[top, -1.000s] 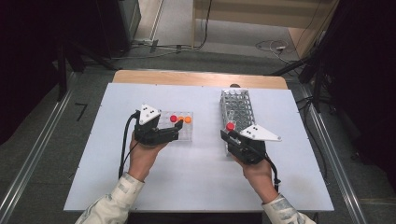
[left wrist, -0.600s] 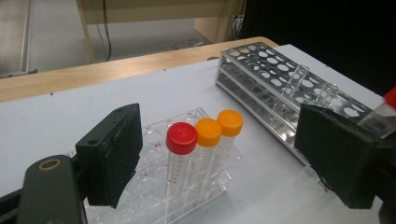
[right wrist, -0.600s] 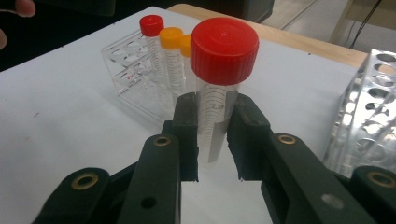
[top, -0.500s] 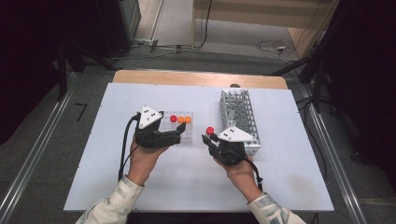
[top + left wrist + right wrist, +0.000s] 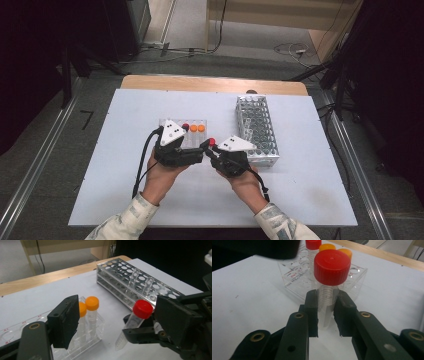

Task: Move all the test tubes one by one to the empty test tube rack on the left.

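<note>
Right gripper [image 5: 325, 315] clamps a red-capped tube [image 5: 329, 277] above the white table [image 5: 300, 200]; left gripper [image 5: 115, 325] jaws, just closing, flank it untouching. Just beyond — clear rack [image 5: 192, 135] with orange-capped tubes [image 5: 92, 312], then metal rack [image 5: 257, 130]. Grey floor [image 5: 50, 140], cables [image 5: 292, 49] behind.

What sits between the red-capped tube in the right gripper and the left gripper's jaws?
Nothing visible. The red-capped tube, clamped in the right gripper, is already between the left gripper jaws, which have just been closing without touching it.
</note>
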Demonstrator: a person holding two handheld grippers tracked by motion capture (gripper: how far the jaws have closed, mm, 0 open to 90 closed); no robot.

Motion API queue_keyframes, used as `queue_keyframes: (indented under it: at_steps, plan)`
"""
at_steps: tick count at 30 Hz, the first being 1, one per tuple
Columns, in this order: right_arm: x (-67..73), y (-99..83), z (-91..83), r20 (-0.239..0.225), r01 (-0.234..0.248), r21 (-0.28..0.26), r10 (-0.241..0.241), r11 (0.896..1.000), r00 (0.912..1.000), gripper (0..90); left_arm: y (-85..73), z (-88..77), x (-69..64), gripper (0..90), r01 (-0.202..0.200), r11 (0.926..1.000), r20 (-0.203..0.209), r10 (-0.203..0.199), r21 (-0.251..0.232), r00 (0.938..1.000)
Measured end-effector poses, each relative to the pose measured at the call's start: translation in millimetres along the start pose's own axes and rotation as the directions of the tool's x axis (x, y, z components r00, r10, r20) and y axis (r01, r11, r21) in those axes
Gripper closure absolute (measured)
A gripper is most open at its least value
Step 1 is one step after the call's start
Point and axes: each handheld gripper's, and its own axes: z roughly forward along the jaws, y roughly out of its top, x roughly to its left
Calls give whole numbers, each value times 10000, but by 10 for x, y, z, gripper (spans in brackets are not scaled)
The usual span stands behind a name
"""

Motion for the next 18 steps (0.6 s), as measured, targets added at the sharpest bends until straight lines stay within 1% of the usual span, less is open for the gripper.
queue_keyframes:
  at_steps: [2, 6, 9, 11, 13, 18]
  plan:
    - [29, 5, 15, -79, 58, 14, -57, 10000, 10000, 713, -6, 7, -24, 278, -135, 9999, 62, 135, 57, 9999]
    - [79, 9, 40, -204, 121, 45, -120, 9999, 9997, 713, -28, 31, -39, 389, -343, 9991, 370, 334, 255, 9988]
    - [97, 18, 49, -240, 148, 24, -147, 9999, 9996, 713, -48, 48, -48, 455, -503, 9982, 360, 491, 327, 9981]
    - [101, 25, 49, -249, 183, -1, -183, 9998, 9995, 713, -54, 53, -59, 505, -639, 9973, 465, 621, 375, 9970]
    - [109, 31, 48, -260, 140, 8, -139, 9999, 9996, 713, -60, 60, -75, 533, -817, 9958, 382, 802, 416, 9960]
    - [121, 41, 44, -294, 175, -47, -176, 9998, 9994, 713, -75, 78, -107, 587, -1101, 9926, 305, 1086, 519, 9936]
